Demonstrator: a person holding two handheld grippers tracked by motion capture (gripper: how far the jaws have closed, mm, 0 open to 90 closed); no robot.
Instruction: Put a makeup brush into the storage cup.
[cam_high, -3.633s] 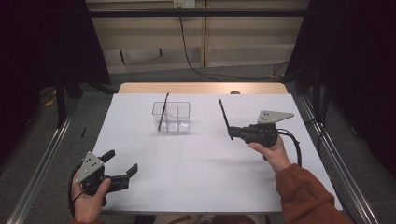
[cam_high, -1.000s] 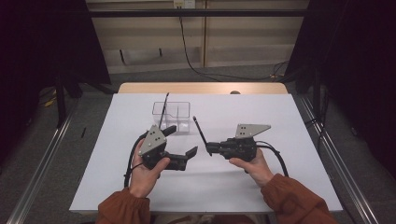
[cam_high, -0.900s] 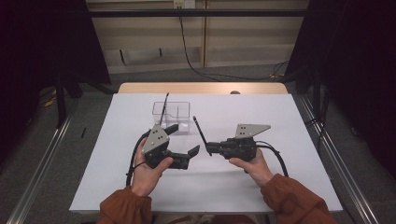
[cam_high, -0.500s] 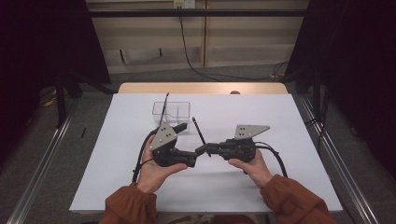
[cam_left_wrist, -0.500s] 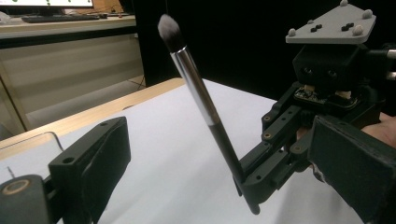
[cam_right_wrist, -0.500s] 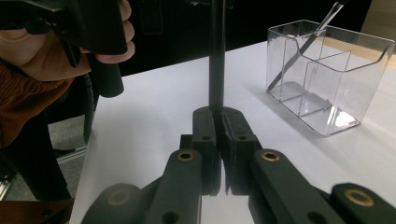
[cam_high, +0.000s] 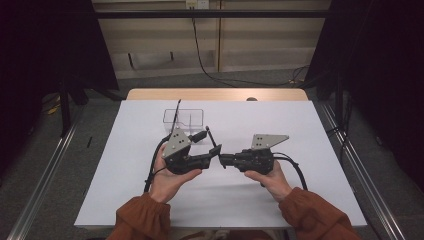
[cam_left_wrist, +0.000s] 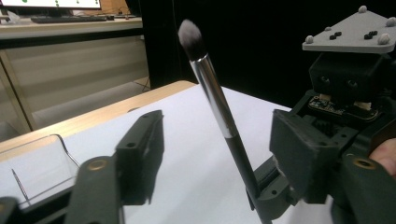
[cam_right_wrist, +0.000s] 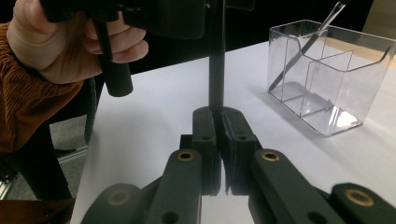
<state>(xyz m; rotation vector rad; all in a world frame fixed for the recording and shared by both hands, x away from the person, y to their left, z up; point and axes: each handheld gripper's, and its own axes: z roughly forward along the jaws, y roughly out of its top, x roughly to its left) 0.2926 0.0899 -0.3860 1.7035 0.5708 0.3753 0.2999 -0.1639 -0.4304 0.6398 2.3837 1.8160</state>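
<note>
A makeup brush (cam_left_wrist: 219, 112) with a black handle, silver ferrule and grey bristles stands tilted in front of me. My right gripper (cam_right_wrist: 218, 122) is shut on the lower end of its handle (cam_right_wrist: 215, 65). In the high view the brush (cam_high: 212, 138) points away from the right gripper (cam_high: 221, 159) toward the far left. My left gripper (cam_left_wrist: 222, 142) is open, with one jaw on each side of the brush and neither touching it. The left gripper (cam_high: 207, 146) faces the right one at the middle of the table.
A clear compartmented organizer (cam_high: 192, 114) stands farther back on the white table (cam_high: 310, 125), holding one thin brush (cam_high: 176, 112) that leans out to the left. The organizer (cam_right_wrist: 345, 88) lies ahead and to the right in the right gripper view. A wooden strip (cam_high: 215, 94) edges the table's far side.
The left gripper came from the front left corner to the table's middle and now straddles the brush. The right gripper carried the brush leftward and nearer to me.
</note>
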